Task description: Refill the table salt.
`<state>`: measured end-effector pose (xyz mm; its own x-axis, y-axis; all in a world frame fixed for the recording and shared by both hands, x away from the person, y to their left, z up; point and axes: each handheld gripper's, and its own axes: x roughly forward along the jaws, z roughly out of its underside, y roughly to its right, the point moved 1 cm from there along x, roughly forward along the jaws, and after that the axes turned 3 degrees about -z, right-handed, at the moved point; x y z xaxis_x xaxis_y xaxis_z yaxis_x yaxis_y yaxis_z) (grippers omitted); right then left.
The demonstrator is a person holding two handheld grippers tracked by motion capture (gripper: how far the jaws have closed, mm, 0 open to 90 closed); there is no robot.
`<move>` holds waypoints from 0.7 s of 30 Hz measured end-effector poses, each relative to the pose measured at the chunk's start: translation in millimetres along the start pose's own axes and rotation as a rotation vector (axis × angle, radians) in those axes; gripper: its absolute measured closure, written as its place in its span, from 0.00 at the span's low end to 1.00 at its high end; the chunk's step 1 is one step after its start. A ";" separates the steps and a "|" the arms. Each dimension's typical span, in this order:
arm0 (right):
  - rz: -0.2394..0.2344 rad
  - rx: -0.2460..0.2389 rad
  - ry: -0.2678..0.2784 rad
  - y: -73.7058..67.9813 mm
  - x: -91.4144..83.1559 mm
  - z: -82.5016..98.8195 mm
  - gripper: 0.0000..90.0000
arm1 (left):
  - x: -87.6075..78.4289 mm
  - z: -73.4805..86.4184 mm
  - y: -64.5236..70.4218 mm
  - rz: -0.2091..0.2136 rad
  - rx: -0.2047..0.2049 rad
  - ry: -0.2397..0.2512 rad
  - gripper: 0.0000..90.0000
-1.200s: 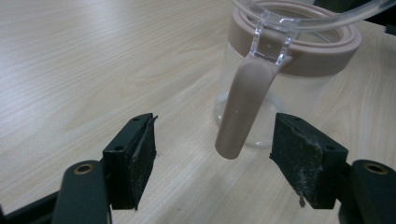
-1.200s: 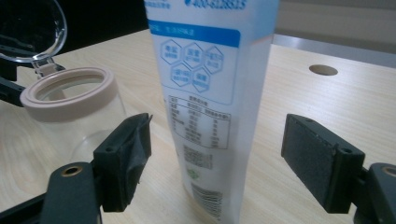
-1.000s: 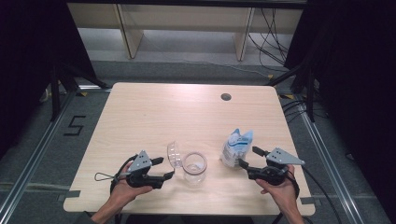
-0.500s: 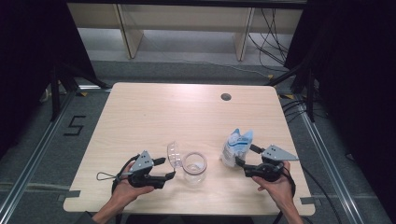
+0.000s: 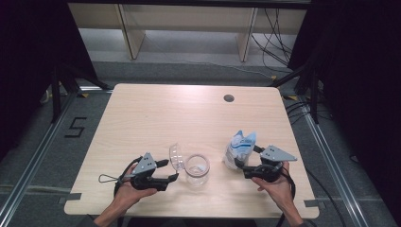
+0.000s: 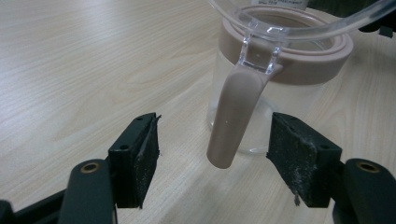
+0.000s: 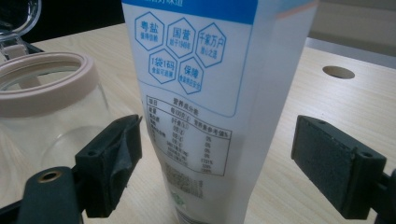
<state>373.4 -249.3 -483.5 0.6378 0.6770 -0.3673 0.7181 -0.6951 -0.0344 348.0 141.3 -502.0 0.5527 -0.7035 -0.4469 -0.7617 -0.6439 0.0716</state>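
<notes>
Two grippers spread | left gripper (image 6: pixel 212 163) straddles jar (image 6: pixel 280 93) latch, untouched | right gripper (image 7: pixel 219 172) jaws just opening, bag (image 7: pixel 210 93) between, pads clear

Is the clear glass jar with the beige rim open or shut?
Open: the clear glass jar has its clear hinged lid flipped back, mouth uncovered.

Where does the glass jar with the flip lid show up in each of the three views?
High view: the glass jar stands near the table's front edge, between the two grippers.
Left gripper view: upper right, its hinged clasp hanging between the open jaws.
Right gripper view: far left.
Shared landmark: the white and blue bag beside it.
</notes>
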 end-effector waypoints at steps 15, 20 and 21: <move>-0.028 -0.013 0.035 2.6 10.7 1.0 0.18 | -2.8 1.7 0.7 -0.002 -0.002 0.000 0.36; -0.028 0.036 0.042 1.3 14.6 3.1 0.17 | -3.1 1.9 1.7 -0.001 0.002 0.003 0.36; -0.045 0.021 0.061 3.8 16.3 3.4 0.17 | -3.3 1.9 1.7 -0.002 0.001 0.004 0.36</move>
<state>385.6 -241.7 -492.7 0.6210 0.7210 -0.3074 0.7410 -0.6679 -0.0695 344.3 143.0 -502.1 0.5552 -0.7036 -0.4434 -0.7612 -0.6448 0.0699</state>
